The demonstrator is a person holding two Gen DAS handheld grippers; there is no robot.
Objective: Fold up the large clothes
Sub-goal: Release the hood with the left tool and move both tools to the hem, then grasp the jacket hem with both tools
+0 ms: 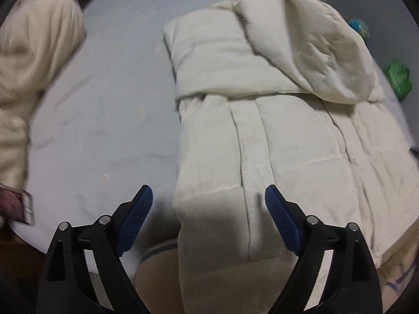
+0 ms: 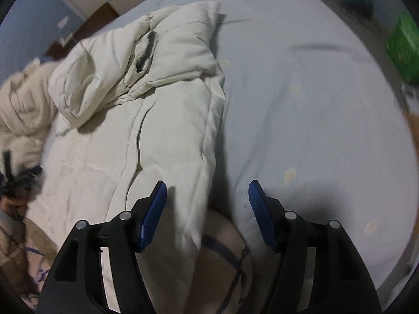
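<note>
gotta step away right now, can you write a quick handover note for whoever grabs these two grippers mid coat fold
Left gripper: open, nothing between the jaws, poised over the near left edge of the cream padded coat.
Right gripper: open, nothing held, over the coat's near right edge.
Coat: lies lengthwise on the light blue bed sheet, front placket up; its near hem hangs over the bed edge.
Done: both sleeves look folded in across the chest, hood flopped on top.
Left: probably take both hem corners and fold the bottom up toward the collar, then flatten.
A second cream garment sits bunched at the left, apparently still unfolded.
</note>
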